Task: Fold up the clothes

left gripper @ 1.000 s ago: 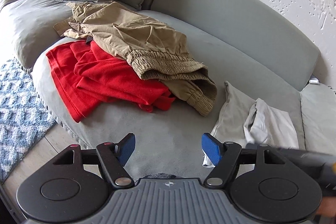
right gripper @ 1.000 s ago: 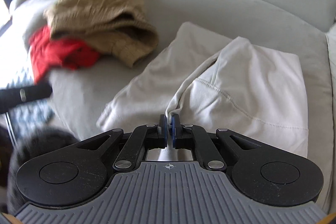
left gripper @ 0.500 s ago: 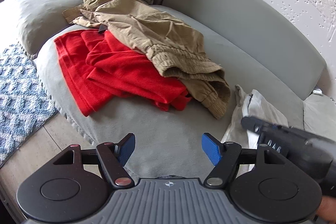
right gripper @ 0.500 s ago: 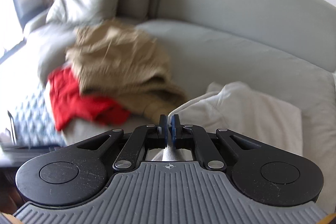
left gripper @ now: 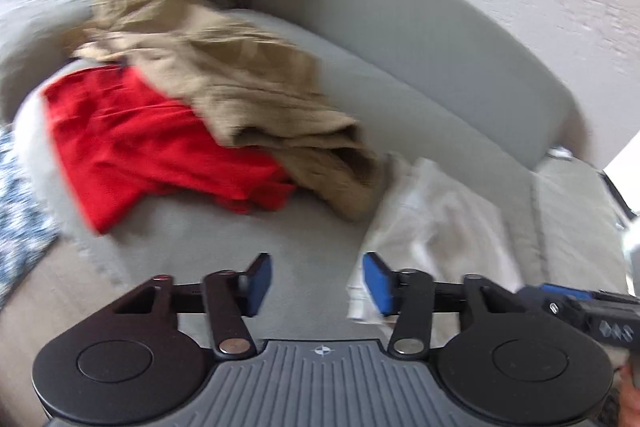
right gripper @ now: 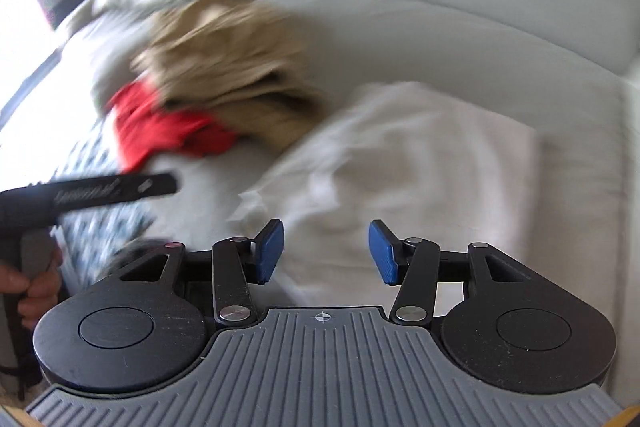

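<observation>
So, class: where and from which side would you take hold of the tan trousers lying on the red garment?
Probably the ribbed cuff of the tan trousers, approached from the near sofa edge: it hangs off the red garment towards the camera, bunched and raised, so the tongs could pinch that fabric alone.

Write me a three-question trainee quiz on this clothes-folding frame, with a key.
1. True or false: the khaki trousers lie partly on top of the red garment.
2. Which piece lies nearest the right gripper? A) the white garment B) the red garment C) the khaki trousers
3. Does either gripper hold cloth?

Key: 1 true. 2 A. 3 No; the left gripper is closing and the right is opening, both with nothing between the fingers.
</observation>
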The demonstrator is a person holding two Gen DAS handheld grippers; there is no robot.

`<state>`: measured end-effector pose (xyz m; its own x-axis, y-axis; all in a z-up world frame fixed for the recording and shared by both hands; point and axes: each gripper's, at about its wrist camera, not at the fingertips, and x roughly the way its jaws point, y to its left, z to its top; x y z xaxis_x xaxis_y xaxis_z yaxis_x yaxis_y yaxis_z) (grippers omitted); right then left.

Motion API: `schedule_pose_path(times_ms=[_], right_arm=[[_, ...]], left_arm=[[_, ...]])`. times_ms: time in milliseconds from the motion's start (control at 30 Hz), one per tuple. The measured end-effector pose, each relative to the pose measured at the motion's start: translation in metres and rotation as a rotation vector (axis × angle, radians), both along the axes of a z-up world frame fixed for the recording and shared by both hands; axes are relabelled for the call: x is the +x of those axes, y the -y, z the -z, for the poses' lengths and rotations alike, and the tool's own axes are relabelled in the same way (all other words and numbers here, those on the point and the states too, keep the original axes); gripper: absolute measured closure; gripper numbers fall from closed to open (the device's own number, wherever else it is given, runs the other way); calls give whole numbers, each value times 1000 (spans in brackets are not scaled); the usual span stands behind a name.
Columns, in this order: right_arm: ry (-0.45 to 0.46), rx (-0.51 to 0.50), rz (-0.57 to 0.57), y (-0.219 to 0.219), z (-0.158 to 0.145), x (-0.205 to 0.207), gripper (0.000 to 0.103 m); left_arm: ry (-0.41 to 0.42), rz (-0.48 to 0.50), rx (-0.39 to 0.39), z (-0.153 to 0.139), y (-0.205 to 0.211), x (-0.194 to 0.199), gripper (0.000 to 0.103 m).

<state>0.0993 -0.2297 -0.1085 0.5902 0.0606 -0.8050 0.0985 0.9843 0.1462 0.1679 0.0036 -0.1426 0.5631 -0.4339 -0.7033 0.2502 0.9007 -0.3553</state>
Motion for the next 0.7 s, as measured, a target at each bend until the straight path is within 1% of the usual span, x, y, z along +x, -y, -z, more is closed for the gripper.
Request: schedule_pose_path(times_ms=[33, 100, 133, 167, 233, 267, 300, 333, 367, 400, 433, 500, 567, 600, 633, 667, 700], right_arm=[[-2, -2, 54, 14, 0, -6, 54], [-8, 15, 128, 37, 4, -16, 67], [-15, 32, 151, 46, 7, -20, 81], [-16, 46, 161, 51, 10, -23, 85], [-6, 38, 133, 52, 19, -24, 85], [-4, 16, 109, 49, 24, -23, 85], [-5, -17, 84, 44, 30, -23, 85], [-38, -58, 53, 39, 40, -22, 83], [-89, -100, 19, 34, 52, -20, 81], [-122, -136, -15, 30, 62, -23, 81], [-107, -170, -47, 26, 63, -32, 81], [-115, -215, -114, 23, 59, -47, 81], [-156, -179, -123, 34, 51, -56, 80], [-187, -141, -113, 42, 46, -58, 77], [-205, -87, -102, 51, 41, -60, 75], [-196, -31, -90, 59, 36, -63, 75], [-166, 12, -76, 68, 29, -66, 75]], left_arm=[[11, 50, -19, -2, 10, -1, 70], [53, 154, -34, -4, 36, -3, 71], [66, 198, -32, -4, 50, -2, 71], [71, 239, -28, -1, 64, -1, 71], [54, 283, 2, 9, 90, 5, 68], [27, 283, 51, 19, 102, 8, 65], [-39, 258, 140, 33, 113, 13, 59], [-103, 220, 212, 46, 117, 16, 65], [-93, 195, 215, 50, 115, 12, 64], [-85, 198, 226, 47, 113, 8, 66], [-90, 201, 234, 44, 110, 5, 68], [-99, 206, 251, 38, 104, -2, 68], [-121, 209, 266, 31, 100, -7, 68], [-134, 220, 275, 25, 99, -10, 68], [-130, 242, 278, 18, 99, -10, 66], [-102, 256, 266, 9, 101, -9, 66], [-73, 270, 254, 0, 103, -8, 62]])
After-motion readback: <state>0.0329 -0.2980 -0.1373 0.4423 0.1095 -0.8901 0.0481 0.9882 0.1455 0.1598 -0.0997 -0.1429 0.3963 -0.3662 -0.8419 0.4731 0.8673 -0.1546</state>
